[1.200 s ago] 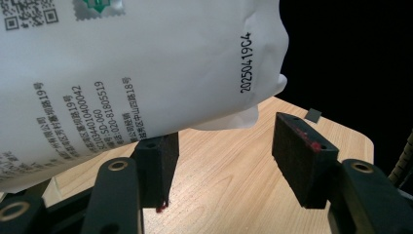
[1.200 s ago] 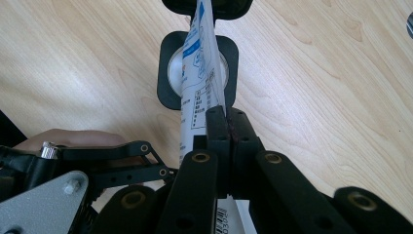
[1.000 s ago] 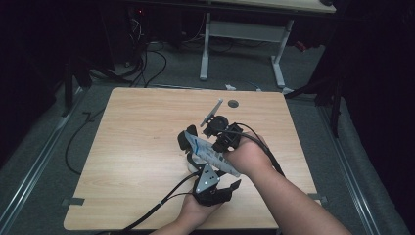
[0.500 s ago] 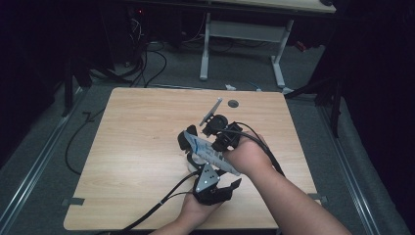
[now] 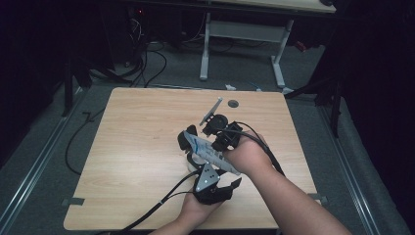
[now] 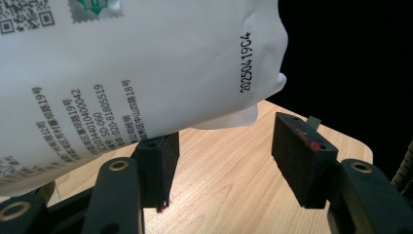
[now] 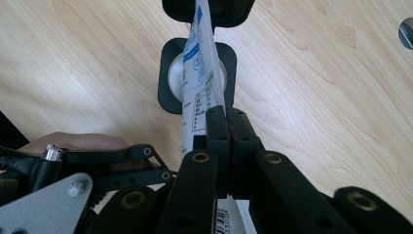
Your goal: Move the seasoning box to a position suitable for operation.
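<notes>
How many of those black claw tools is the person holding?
2. The left gripper sits mid-table, jaws open beneath the white packet. The right gripper is beside it, clamped shut on that packet's edge.

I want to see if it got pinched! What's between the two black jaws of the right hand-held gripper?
A white printed packet. In the right gripper view, the right hand-held gripper has its jaws pressed together on the packet's thin edge, above a black-rimmed round container on the wooden table.

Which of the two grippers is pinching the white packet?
The right gripper: its jaws are shut tight on the packet. The left gripper has its jaws open under the packet, not squeezing it.
</notes>
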Demonstrator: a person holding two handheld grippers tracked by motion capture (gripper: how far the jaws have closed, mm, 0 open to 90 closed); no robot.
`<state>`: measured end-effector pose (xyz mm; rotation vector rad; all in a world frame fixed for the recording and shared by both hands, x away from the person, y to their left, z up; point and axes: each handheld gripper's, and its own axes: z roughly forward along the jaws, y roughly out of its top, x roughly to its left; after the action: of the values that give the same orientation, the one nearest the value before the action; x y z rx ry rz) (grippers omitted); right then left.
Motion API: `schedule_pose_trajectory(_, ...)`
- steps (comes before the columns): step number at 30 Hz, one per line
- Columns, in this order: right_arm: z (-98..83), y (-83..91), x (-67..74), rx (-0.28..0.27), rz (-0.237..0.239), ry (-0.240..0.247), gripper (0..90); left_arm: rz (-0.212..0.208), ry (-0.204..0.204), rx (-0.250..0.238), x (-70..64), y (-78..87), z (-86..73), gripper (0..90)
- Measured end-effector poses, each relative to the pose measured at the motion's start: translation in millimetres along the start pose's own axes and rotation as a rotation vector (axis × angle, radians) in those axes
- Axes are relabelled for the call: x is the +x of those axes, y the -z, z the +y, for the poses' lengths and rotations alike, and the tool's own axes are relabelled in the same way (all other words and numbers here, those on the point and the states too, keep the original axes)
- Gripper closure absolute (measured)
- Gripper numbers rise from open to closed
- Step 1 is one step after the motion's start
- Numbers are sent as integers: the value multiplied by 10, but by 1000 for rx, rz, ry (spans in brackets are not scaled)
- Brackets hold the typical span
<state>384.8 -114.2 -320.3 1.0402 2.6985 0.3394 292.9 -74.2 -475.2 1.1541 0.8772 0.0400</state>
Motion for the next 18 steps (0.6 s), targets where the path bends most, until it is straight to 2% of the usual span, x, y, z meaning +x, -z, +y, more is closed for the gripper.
schedule_pose_trajectory(12,1,3,9,0,2,-13,899,1,4,-2,-5,0,4,436)
schedule_pose_trajectory(18,2,4,3,-3,-1,-2,899,-2,7,-4,-7,-1,10,437)
